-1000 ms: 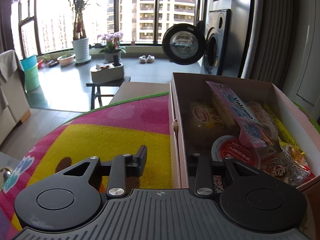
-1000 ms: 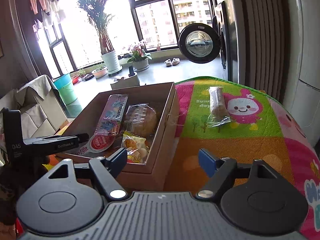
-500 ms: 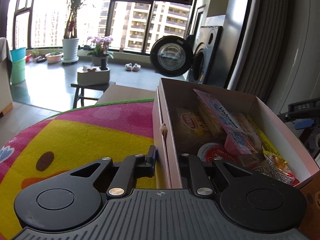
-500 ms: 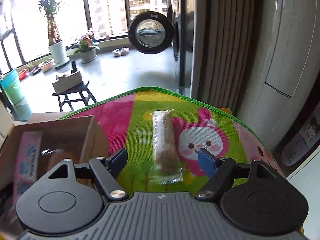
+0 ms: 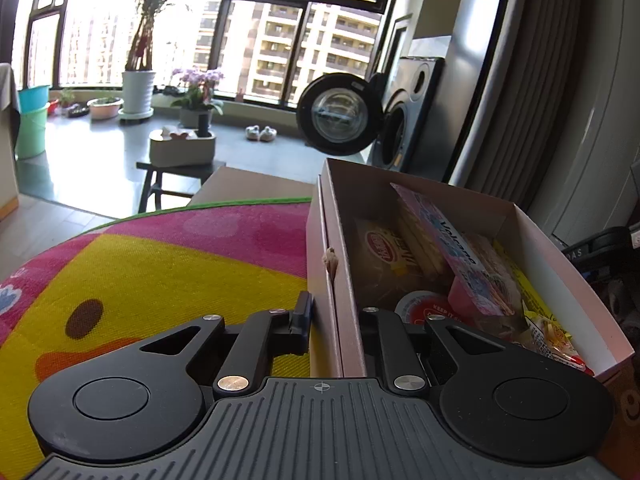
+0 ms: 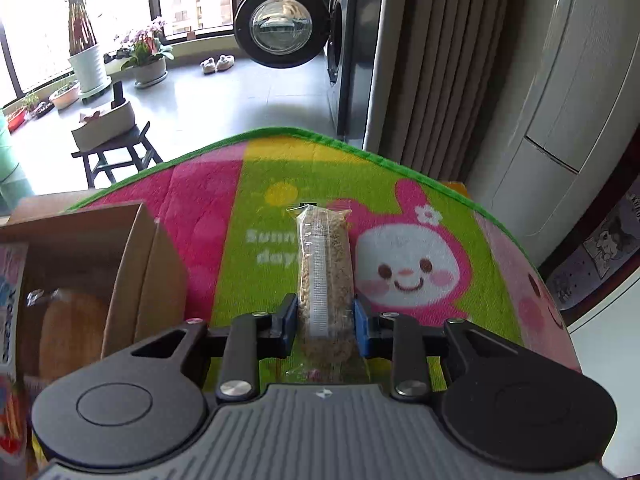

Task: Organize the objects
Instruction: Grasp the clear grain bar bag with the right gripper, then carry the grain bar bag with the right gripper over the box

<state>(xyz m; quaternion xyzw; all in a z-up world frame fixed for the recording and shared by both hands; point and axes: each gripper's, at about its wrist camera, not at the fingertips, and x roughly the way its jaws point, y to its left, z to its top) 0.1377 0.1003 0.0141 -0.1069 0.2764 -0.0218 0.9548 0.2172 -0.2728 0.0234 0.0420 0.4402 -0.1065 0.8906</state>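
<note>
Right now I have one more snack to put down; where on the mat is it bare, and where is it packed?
Bare: the yellow-and-pink mat left of the cardboard box, up to its green edge; also the rabbit print right of the grain bar. Crowded: inside the box, packets overlap across the floor. The left gripper straddles the box wall; the right gripper brackets the bar.

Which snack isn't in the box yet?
The long clear-wrapped grain bar. It lies on the mat between the right gripper fingers; the other snacks already sit inside the cardboard box.
</note>
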